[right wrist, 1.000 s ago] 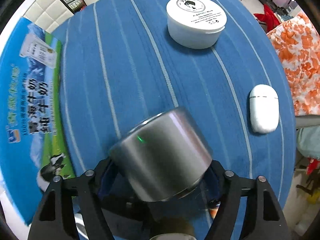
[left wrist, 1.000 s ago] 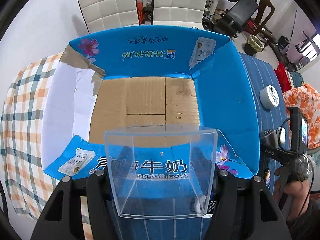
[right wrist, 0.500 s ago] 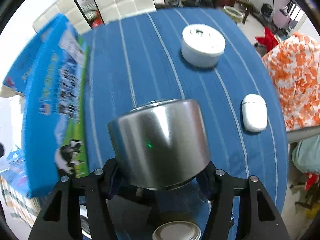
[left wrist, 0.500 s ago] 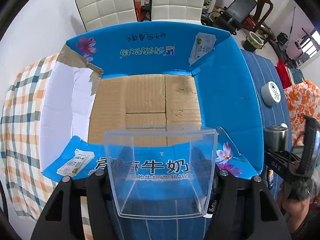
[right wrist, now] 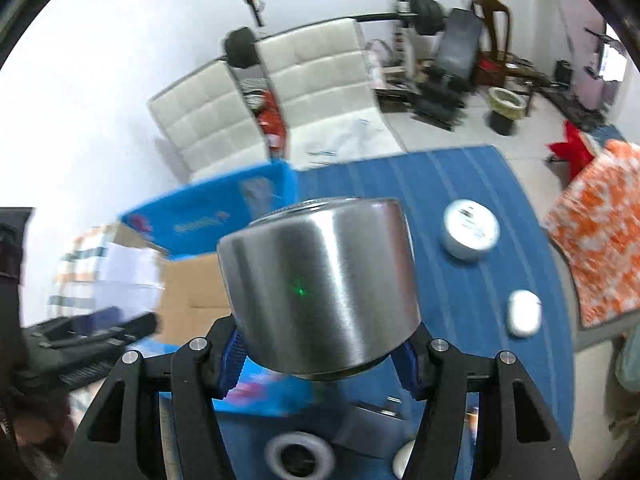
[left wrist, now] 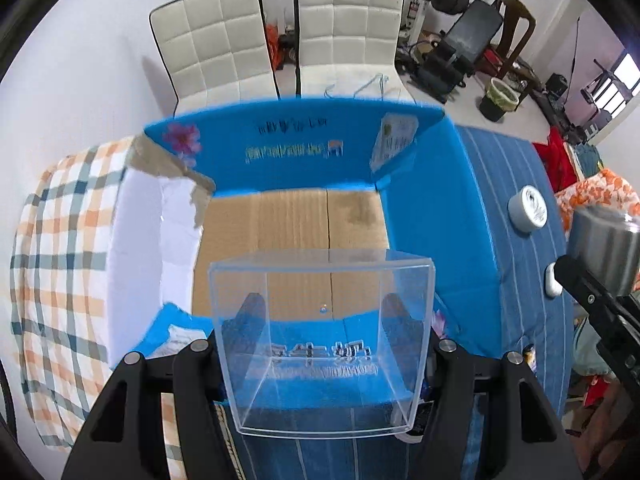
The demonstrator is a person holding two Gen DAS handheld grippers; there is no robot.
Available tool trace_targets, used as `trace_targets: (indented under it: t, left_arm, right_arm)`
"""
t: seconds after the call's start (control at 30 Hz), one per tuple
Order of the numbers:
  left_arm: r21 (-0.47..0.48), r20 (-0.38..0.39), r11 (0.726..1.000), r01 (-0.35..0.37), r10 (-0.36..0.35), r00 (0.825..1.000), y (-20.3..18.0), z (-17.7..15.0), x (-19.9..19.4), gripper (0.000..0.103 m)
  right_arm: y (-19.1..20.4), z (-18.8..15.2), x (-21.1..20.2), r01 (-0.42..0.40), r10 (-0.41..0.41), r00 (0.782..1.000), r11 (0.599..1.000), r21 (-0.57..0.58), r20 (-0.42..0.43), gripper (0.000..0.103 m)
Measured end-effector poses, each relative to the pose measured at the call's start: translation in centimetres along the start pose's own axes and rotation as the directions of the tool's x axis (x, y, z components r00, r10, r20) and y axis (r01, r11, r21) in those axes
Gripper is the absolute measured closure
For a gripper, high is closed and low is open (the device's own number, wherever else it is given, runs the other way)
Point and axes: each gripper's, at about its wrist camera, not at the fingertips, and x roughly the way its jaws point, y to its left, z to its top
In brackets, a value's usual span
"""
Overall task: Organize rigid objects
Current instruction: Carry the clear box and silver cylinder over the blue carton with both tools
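Clear plastic box [left wrist: 324, 340]: held between the fingers of the left gripper [left wrist: 324, 364], pads pressing its two side walls, open side facing away from the camera. It hangs over the near edge of the blue carton [left wrist: 424, 216], whose flaps stand open and whose brown cardboard floor shows bare.

Steel can [right wrist: 320, 292]: clamped in the right gripper [right wrist: 320, 356], blue pads against its lower sides, lifted clear of the table. In the left view the same can [left wrist: 604, 248] shows at the far right edge, above the striped blue tablecloth [left wrist: 516, 264].

On the cloth, right of the carton: a round white tub [right wrist: 471, 229] and, nearer, a small white case [right wrist: 524, 313], well apart from each other. Blurred round object [right wrist: 299, 456] below the can; cannot tell what it is.

Checked cloth [left wrist: 60, 280] lies left of the carton. Two white chairs [left wrist: 280, 40] stand behind the table, gym equipment [left wrist: 460, 52] beyond.
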Motion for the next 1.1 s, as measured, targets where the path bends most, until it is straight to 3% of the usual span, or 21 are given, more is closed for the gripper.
trace_targets:
  t: [0.13,0.33,0.63,0.93,1.1]
  left_arm:
    - [-0.015,0.027,1.000,-0.004,0.004,1.000,1.3,1.5,-0.6,0.042]
    - [-0.070,0.029,0.997,-0.022,0.024,0.999,5.1,3.7,1.0,0.042]
    - [-0.153,-0.056,0.988,-0.034,0.025,0.998,10.8,5.7,6.7,0.042]
    - [-0.157,-0.132,0.988,0.016,-0.037,0.991,11.2,5.8,10.5,0.042]
    - [-0.152,-0.165,0.987,0.044,-0.069,0.984,10.9,5.6,11.5,0.042]
  right_arm:
    - [3.1,2.4,2.6,-0.034,0.033,0.998,0.999,-0.016,-0.044,0.040]
    - [4.3,4.9,9.5,-0.058,0.060,0.988,0.998,0.013,-0.140,0.040]
    - [2.2,6.0,21.1,-0.036,0.056,0.950,0.997,0.070,-0.306,0.040]
    - [0.8,5.5,27.6,0.113,-0.082,0.902,0.992,0.050,-0.423,0.039]
    - [0.5,5.6,27.8,0.134,-0.105,0.893,0.990,0.037,-0.438,0.039]
